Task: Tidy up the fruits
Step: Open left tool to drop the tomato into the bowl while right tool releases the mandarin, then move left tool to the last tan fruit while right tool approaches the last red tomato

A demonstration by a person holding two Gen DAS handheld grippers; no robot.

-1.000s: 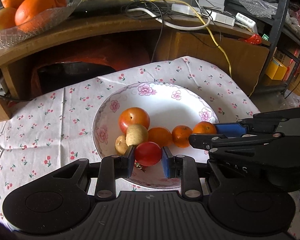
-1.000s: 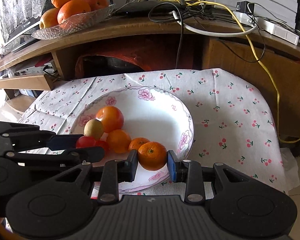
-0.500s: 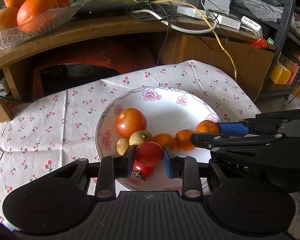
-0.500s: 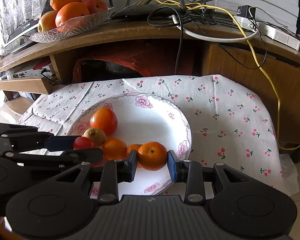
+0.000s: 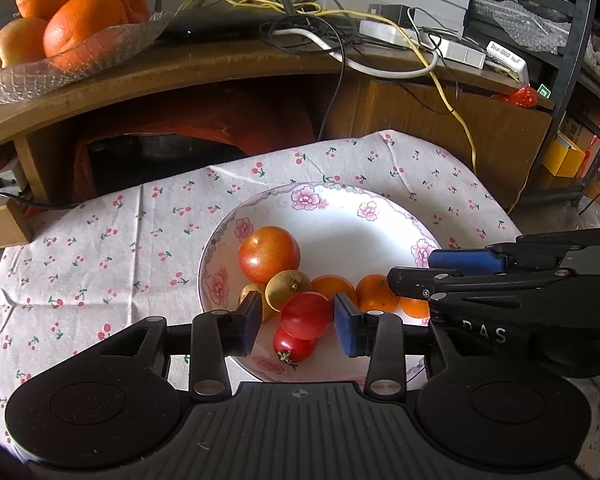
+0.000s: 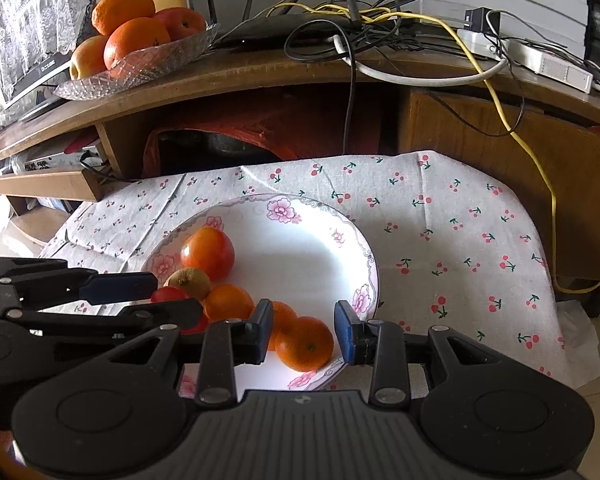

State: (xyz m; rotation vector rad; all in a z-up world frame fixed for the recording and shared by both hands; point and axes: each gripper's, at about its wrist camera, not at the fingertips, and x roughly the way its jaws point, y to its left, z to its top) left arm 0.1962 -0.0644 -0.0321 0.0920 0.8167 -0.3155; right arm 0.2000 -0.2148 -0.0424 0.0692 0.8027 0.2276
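A flowered white plate (image 5: 308,196) (image 6: 284,210) on a cherry-print cloth holds a large tomato (image 5: 269,256) (image 6: 207,254), a brown fruit (image 5: 290,290), small oranges (image 5: 374,292) and two red tomatoes. My left gripper (image 5: 297,322) (image 6: 178,294) is open around the upper red tomato (image 5: 306,314). A gap shows at the left pad, and the tomato rests on the lower tomato (image 5: 294,346). My right gripper (image 6: 304,330) (image 5: 410,268) is open above an orange (image 6: 305,344), which lies low between its pads on the plate's near rim.
A wooden shelf behind the table carries a glass dish of large oranges (image 5: 60,68) (image 6: 140,68) and a tangle of cables (image 5: 340,36). A black rack (image 5: 572,40) stands at the right. The cloth (image 5: 100,240) hangs over the table edges.
Both grippers have drawn back and up from the plate. The left pads have spread off the red tomato. The orange has sunk from the right pads onto the plate's rim.
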